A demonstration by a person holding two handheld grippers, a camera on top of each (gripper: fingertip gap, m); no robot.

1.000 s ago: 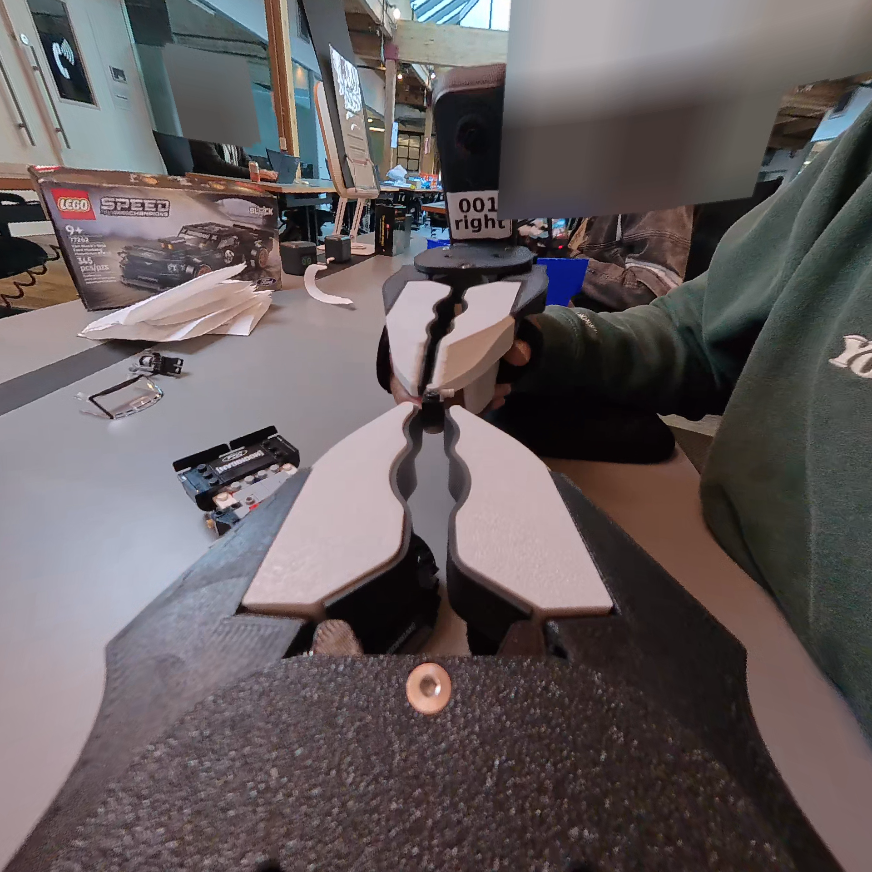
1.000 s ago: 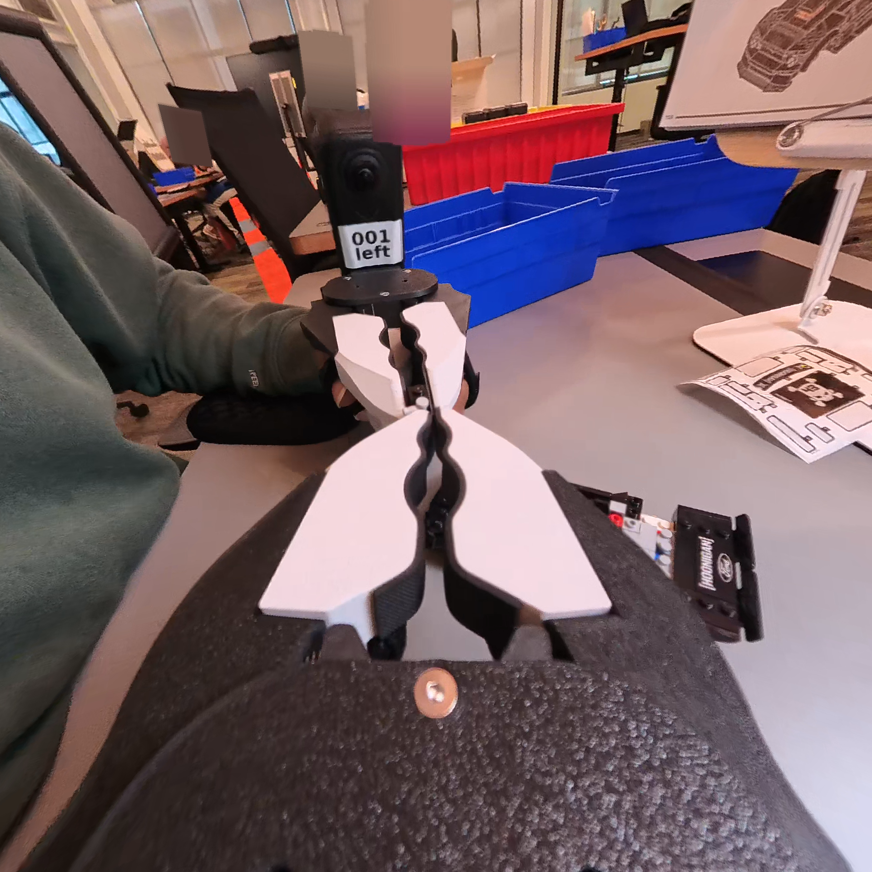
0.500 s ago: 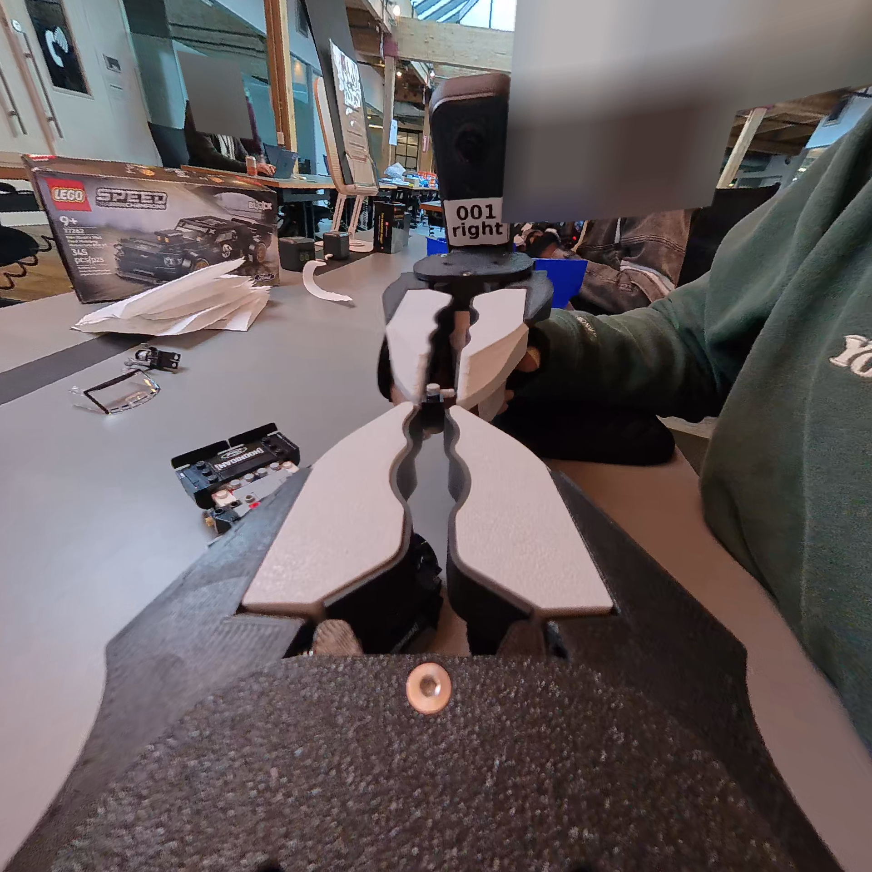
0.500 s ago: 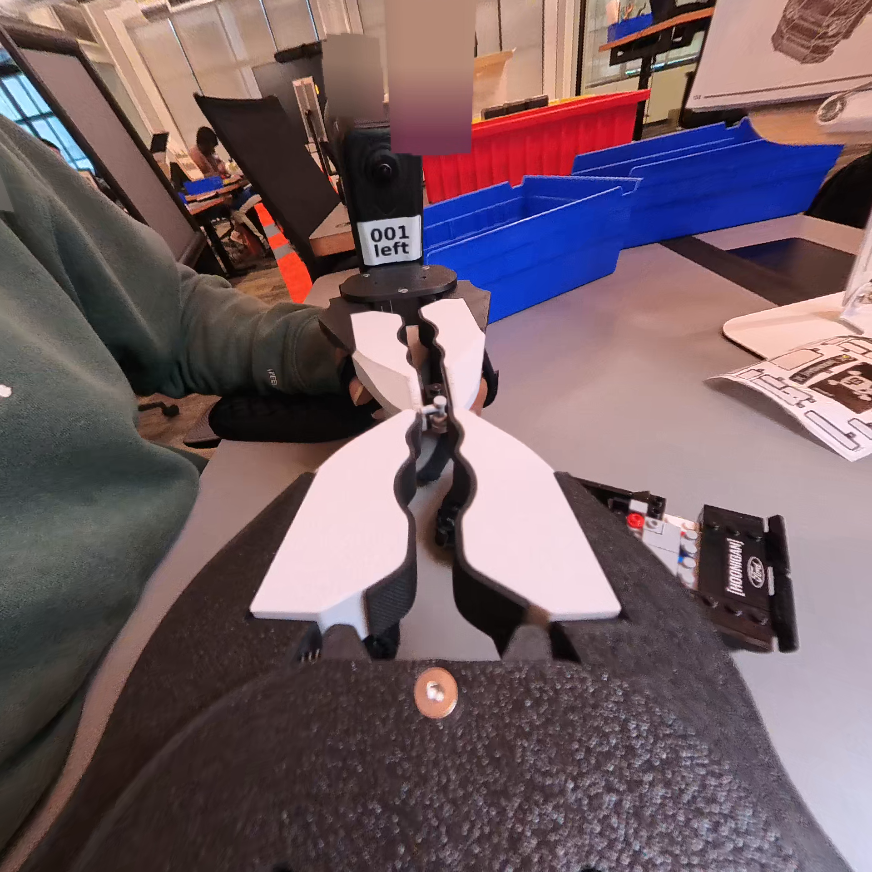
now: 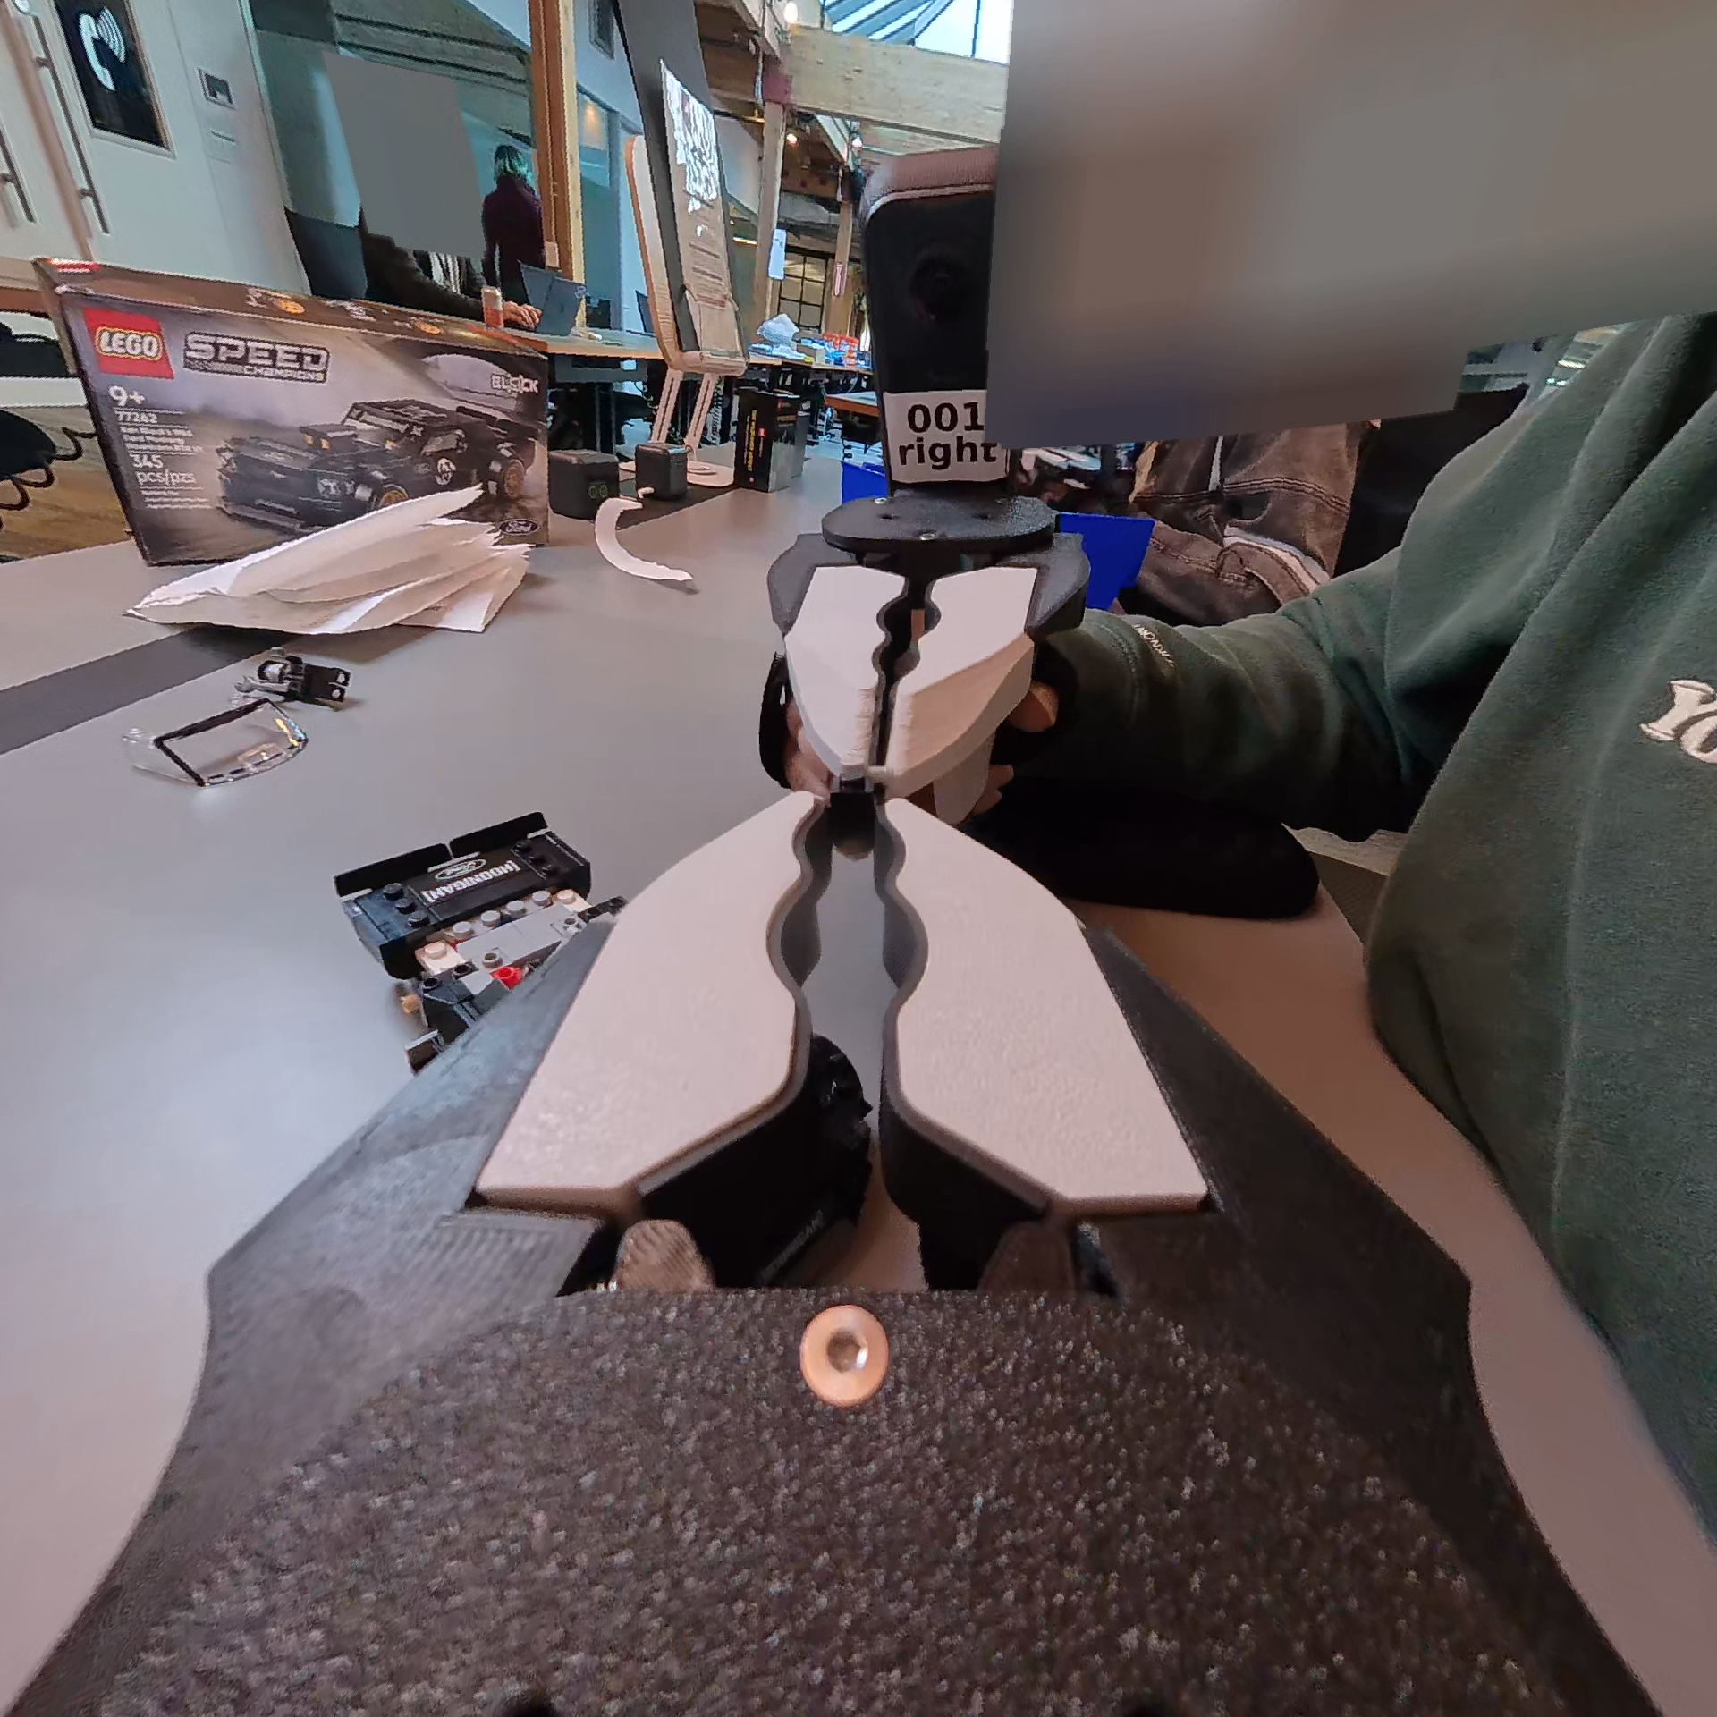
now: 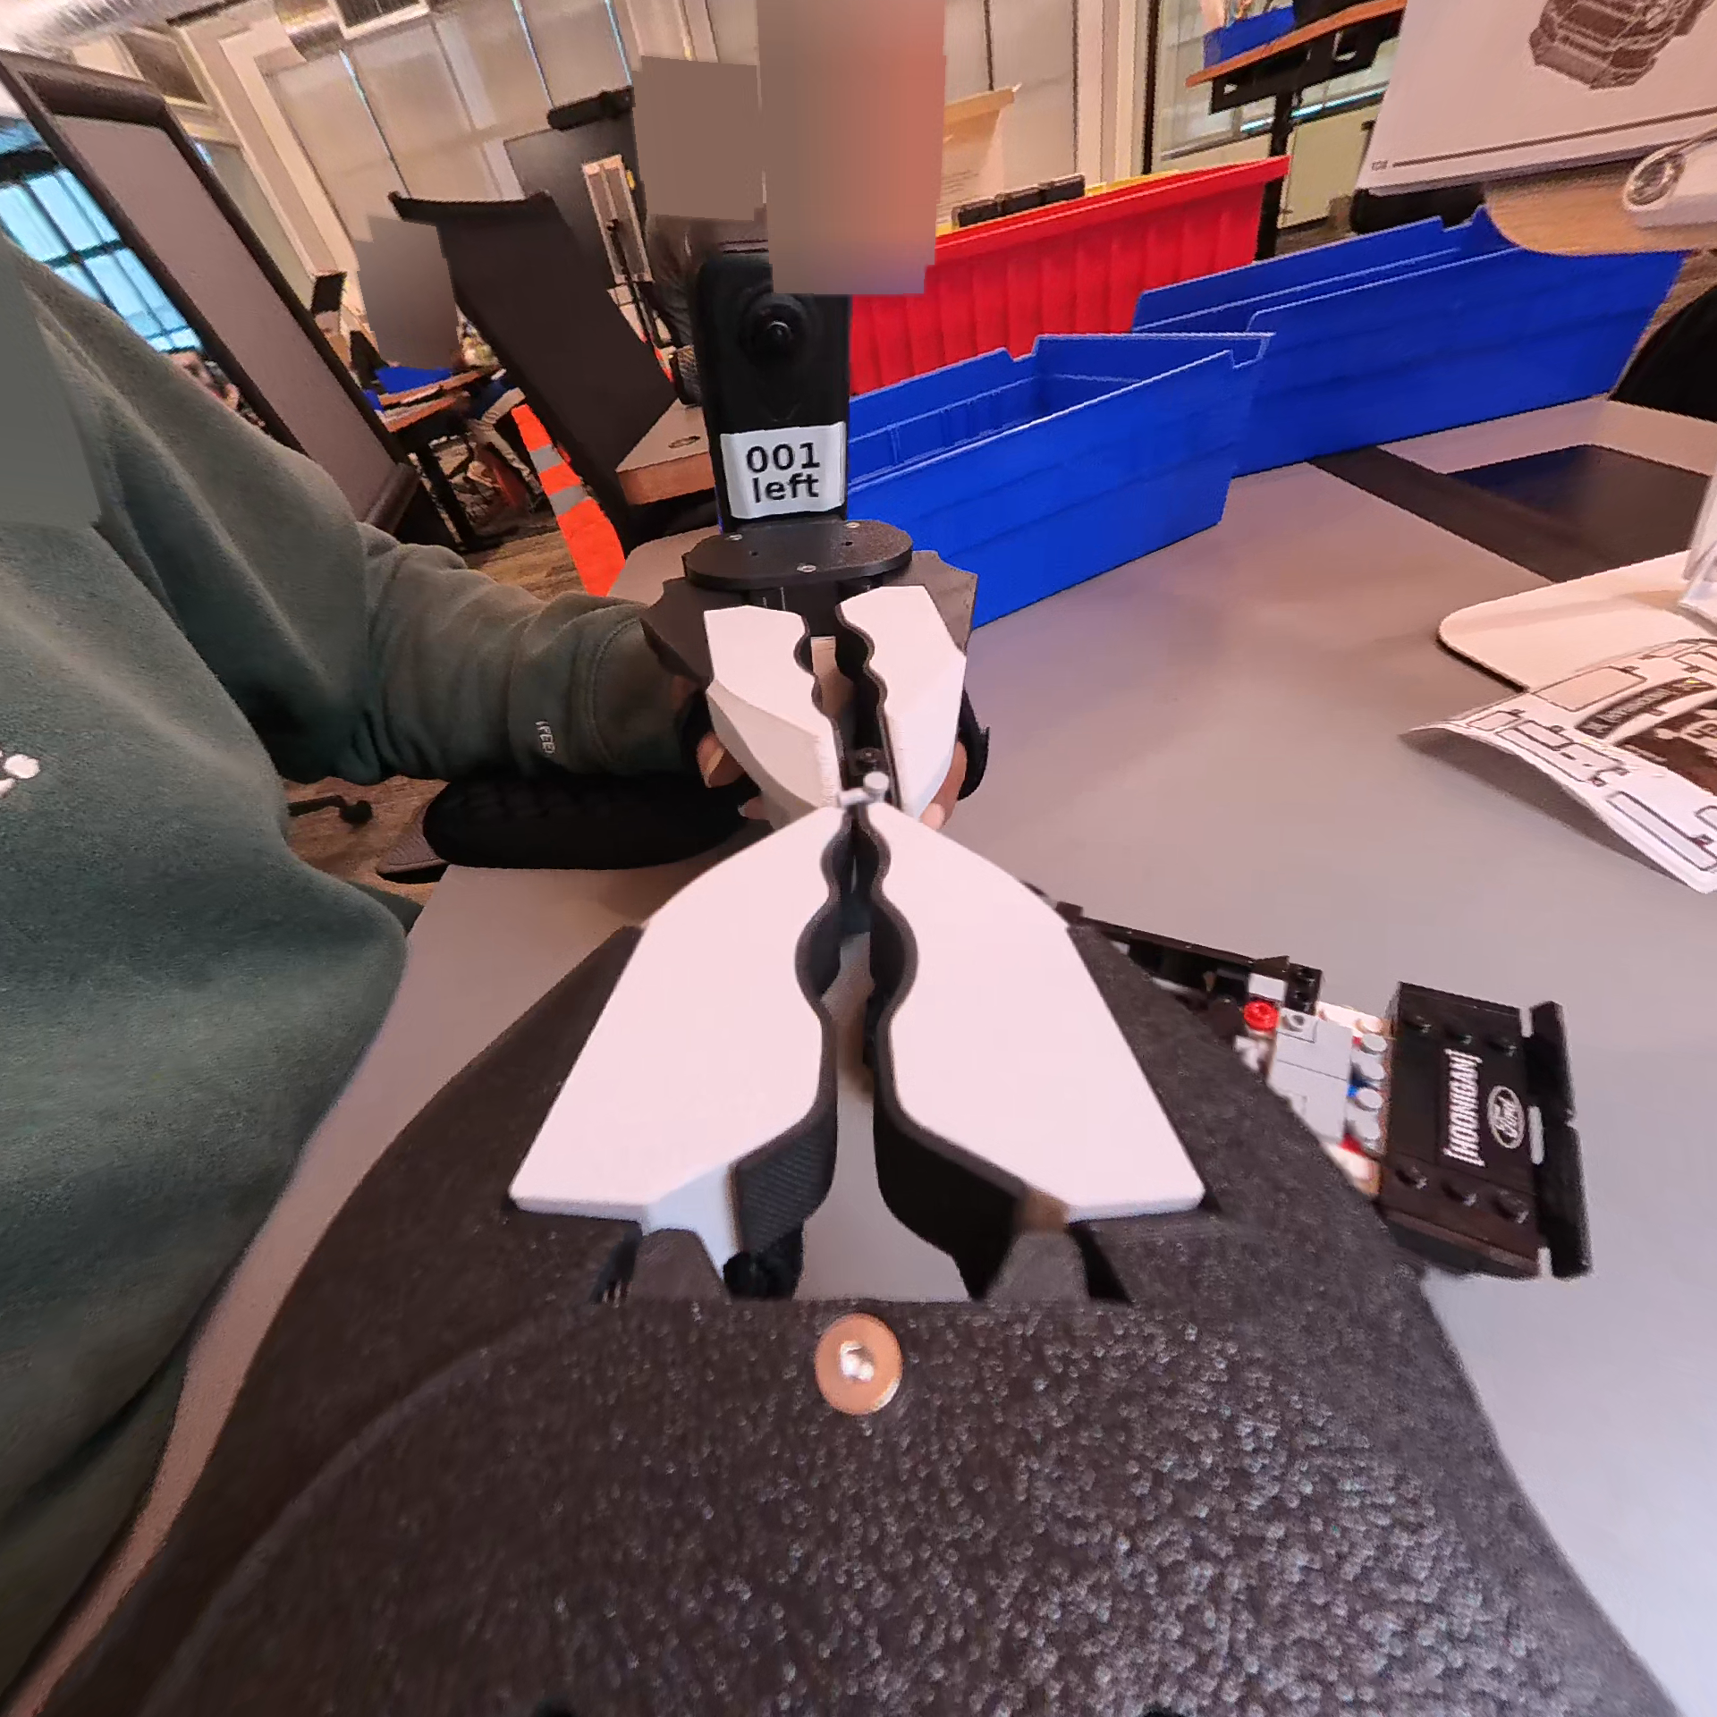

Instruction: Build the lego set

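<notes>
Compared with half a second ago, the right gripper (image 6: 859, 818) has narrowed: its white fingers then stood visibly apart at the tips, and now they meet on a small light grey pin piece (image 6: 869, 790). One second ago the fingers were likewise nearly closed. The two tools have remained tip to tip across all three moments.

The left gripper (image 5: 844, 813) is nearly closed, pinching a small black piece (image 5: 847, 808) at its tips. In the left wrist view the right gripper (image 5: 859, 771) faces it head-on, tips touching the black piece, with the grey pin (image 5: 878, 771) jutting sideways at the junction. In the right wrist view the left gripper (image 6: 855, 794) stands just beyond the pin; whether pin and black piece are already seated together cannot be told.

The partly built car chassis (image 5: 474, 915) lies on the grey table (image 5: 186, 1022), left of and below the left gripper, near but not touched. In the right wrist view the same chassis (image 6: 1449, 1115) sits right of the right gripper, partly hidden by its body.

Farther left: a clear windscreen part (image 5: 218, 753), a small black part (image 5: 302, 678), white paper bags (image 5: 353, 576), and the set's box (image 5: 307, 418). To the right: a sticker sheet (image 6: 1617, 734) and blue bins (image 6: 1068, 446).
</notes>
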